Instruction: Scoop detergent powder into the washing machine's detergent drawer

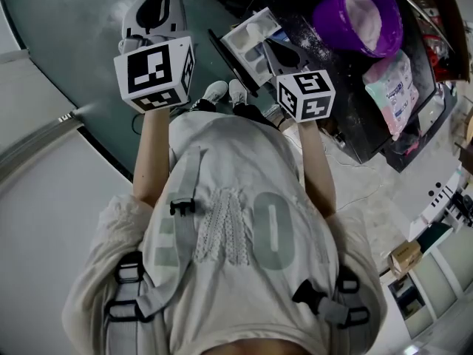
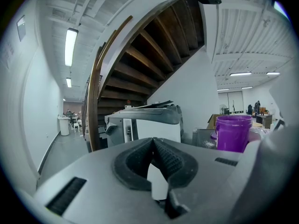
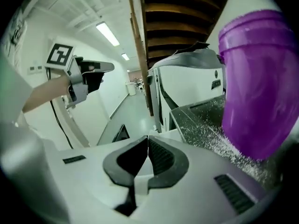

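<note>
Left gripper (image 2: 153, 143) and right gripper (image 3: 148, 141) are hovering at chest height, each with its ribbed pads pressed together on nothing; we are carrying no scoop, and we cannot make one out anywhere in these views. Just beyond the right gripper, the white detergent drawer (image 1: 251, 43) is standing pulled open with its compartments facing up, between the two tools and beside a dark top (image 3: 201, 120). On that top, the purple bucket (image 1: 362, 17) is sitting uncovered, pale powder (image 1: 366, 13) showing inside, and loose grains are lying scattered around its base. A detergent bag (image 1: 395, 87) is lying further right. Past the drawer, the grey and white washing machine (image 2: 149, 120) is standing under a wooden staircase (image 2: 149, 45). We are judging the scooping as not yet begun. From here, we are seeing three ways it could go wrong. The bucket is looming close to the right gripper, so a careless swing could be knocking it and spilling more. Bucket and drawer are sitting apart, so a heaped load carried across could be shedding powder onto the top or the floor. The drawer's compartments are looking narrow, so a fast tip could be sending powder over the dividers into the wrong slot.
</note>
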`<state>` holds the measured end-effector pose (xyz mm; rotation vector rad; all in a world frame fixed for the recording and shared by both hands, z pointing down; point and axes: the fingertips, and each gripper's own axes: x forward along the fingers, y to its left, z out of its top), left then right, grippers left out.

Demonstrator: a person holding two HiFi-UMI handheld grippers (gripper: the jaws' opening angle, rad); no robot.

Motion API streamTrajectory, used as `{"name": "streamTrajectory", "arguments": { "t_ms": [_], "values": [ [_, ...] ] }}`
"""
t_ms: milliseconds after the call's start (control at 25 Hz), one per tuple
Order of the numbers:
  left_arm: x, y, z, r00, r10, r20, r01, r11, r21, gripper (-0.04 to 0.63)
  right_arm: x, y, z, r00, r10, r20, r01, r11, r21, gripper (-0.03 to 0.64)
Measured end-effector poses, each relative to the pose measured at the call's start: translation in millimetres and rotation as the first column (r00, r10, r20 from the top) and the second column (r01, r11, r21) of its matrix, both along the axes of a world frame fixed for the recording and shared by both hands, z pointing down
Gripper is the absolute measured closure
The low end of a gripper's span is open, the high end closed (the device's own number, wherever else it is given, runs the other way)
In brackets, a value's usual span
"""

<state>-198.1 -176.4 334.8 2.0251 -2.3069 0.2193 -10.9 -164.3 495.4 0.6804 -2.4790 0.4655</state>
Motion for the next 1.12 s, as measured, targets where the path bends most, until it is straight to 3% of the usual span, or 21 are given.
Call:
{"name": "streamTrajectory", "arguments": {
  "t_ms": [200,400,560,720,840,960,1120],
  "values": [
    [-4,5,0,1.000,-0.011,-0.004,0.011,1.000,0.003,0.574,1,2,-1,0.975,-0.101,-0.200,0.144,0.967,0.212,0.606],
    [-4,8,-2,1.000,-0.014,-0.003,0.014,1.000,0.007,0.575,1,8,-1,0.912,-0.132,-0.389,0.293,0.872,0.392,0.606],
    [-5,9,-3,1.000,-0.013,-0.002,0.013,1.000,0.008,0.575,-2,13,-6,0.846,-0.118,-0.520,0.420,0.747,0.515,0.606],
    [-3,11,-5,1.000,-0.011,-0.001,0.011,1.000,0.012,0.575,-3,17,-12,0.746,-0.066,-0.663,0.569,0.581,0.582,0.606],
    [-3,11,-6,1.000,-0.008,0.001,0.008,1.000,0.016,0.575,-3,19,-12,0.694,-0.039,-0.719,0.634,0.505,0.586,0.606],
    [-3,11,-9,1.000,-0.005,0.004,0.005,1.000,0.020,0.575,-3,20,-13,0.677,-0.030,-0.735,0.655,0.480,0.584,0.606],
    [-2,10,-9,1.000,-0.004,0.003,0.004,1.000,0.020,0.575,-2,20,-12,0.674,-0.039,-0.737,0.658,0.485,0.576,0.606]
  ]
}}
